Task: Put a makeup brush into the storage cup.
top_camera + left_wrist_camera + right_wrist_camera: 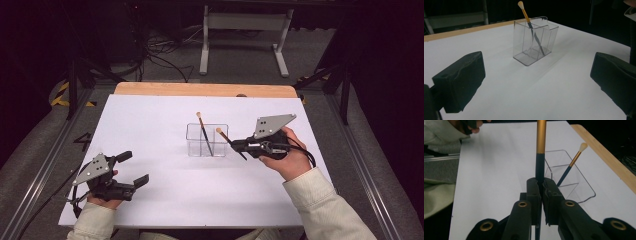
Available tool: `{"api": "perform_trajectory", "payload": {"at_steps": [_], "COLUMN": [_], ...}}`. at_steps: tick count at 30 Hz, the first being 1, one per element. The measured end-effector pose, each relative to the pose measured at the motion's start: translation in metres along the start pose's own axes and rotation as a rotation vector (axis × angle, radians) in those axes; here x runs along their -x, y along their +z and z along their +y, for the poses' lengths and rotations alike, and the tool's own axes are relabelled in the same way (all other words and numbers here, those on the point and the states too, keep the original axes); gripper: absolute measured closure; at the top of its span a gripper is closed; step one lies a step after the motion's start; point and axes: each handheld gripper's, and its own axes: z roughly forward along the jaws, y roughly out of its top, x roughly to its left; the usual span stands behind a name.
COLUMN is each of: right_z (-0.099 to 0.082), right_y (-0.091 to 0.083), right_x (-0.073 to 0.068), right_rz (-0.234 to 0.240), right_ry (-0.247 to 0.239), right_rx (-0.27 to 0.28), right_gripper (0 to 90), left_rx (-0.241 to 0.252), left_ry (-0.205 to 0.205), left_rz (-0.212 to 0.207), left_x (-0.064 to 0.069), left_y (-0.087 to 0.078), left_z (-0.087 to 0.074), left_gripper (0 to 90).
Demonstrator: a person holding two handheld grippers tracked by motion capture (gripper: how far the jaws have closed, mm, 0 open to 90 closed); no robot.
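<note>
Brush held beside clear organiser, ready to be dropped in

Seen from the high view, a white tabletop (pixel 165 190) is shown with a clear plastic organiser (pixel 207 140) standing near its middle. One makeup brush (pixel 204 132) is already leaning inside it, pale tip upward. A second brush (pixel 229 142) is pinched by its dark handle in the right claw (pixel 239 145), just to the right of the organiser, tilted with its tip towards the box. In the right gripper view the jaws are seen pressed together on the handle, the gold ferrule (pixel 541 136) rising above them and the organiser lying just beyond. The left claw (pixel 132 169) is rested near the front left corner of the tabletop, well apart from the organiser, its jaws spread and nothing held.

The step in hand is judged to be the carrying of the second brush to the organiser. For the next move, the brush would need to be lifted over the rim, its handle end aimed into a free compartment, and only then released.
</note>
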Motion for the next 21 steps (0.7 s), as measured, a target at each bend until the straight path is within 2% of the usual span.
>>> {"api": "perform_trajectory", "payload": {"at_steps": [1, 3, 6, 7, 18, 21], "right_z": [-0.0005, -0.0006, -0.0001, -0.0001, 0.0031, 0.003], "right_y": [0.0004, 0.0008, 0.0011, 0.0011, 0.0045, 0.0058], "right_x": [0.0007, 0.001, 0.0019, 0.0019, 0.0046, 0.0061], "right_rz": [-0.014, -0.014, -0.028, -0.028, -0.043, -0.052], "right_ry": [0.009, 0.012, 0.027, 0.027, 0.08, 0.094], "right_rx": [0.024, 0.031, 0.085, 0.085, 0.226, 0.251], "right_gripper": [84.3, 84.3, 84.3, 84.3, 84.3, 84.3], "left_rx": [0.001, 0.0, 0.007, 0.009, 0.019, 0.021], "left_ry": [-0.006, -0.002, -0.01, -0.011, -0.02, -0.02], "left_rz": [0.006, 0.005, 0.006, 0.007, 0.007, 0.008], "left_x": [-0.0007, -0.0014, -0.0024, -0.0026, -0.0046, -0.0049], "left_y": [-0.0005, -0.0009, -0.0011, -0.0011, -0.0016, -0.0016], "left_z": [-0.0006, -0.0007, -0.0015, -0.0016, -0.0025, -0.0028], "left_gripper": [0.3, 0.3, 0.3, 0.3, 0.2, 0.2]}}
